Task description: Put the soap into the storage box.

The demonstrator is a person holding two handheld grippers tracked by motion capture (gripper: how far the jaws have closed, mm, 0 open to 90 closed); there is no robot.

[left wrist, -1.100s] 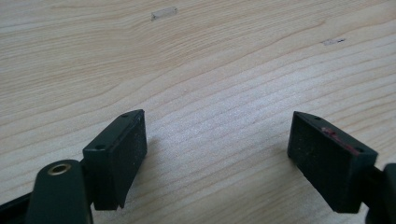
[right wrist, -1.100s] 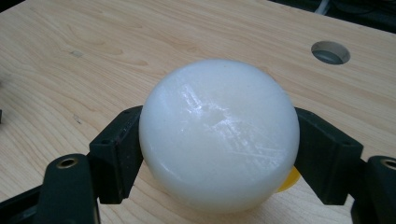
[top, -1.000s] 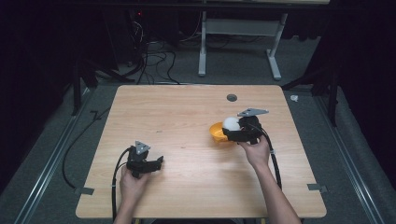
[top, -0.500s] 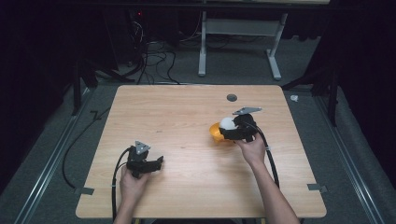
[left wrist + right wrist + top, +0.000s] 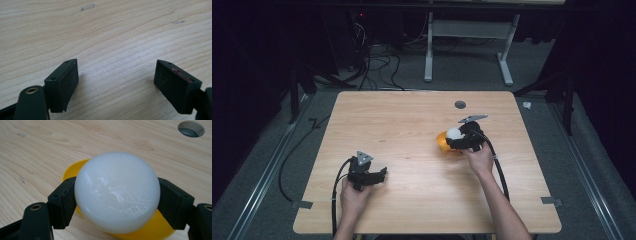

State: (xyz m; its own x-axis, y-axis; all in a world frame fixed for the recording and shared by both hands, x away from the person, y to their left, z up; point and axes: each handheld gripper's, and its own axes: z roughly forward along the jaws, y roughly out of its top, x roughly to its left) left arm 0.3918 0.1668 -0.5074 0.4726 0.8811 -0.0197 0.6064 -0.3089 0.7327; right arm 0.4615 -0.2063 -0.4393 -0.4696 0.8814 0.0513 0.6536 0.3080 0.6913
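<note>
Right gripper (image 5: pixel 117 202) clamps white puck (image 5: pixel 117 192) above yellow dish (image 5: pixel 140 230); left gripper (image 5: pixel 116 85) rests on table (image 5: pixel 112 37), jaws spread, nothing between.

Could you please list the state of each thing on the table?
White ball: gripped, held over the yellow dish.
Yellow dish: on the table, under the ball.
Right gripper: shut on the ball.
Left gripper: open, empty, over bare table.

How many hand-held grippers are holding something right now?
1: the right hand-held gripper clamps a white round object over the yellow dish; the left hand-held gripper stands open.
</note>
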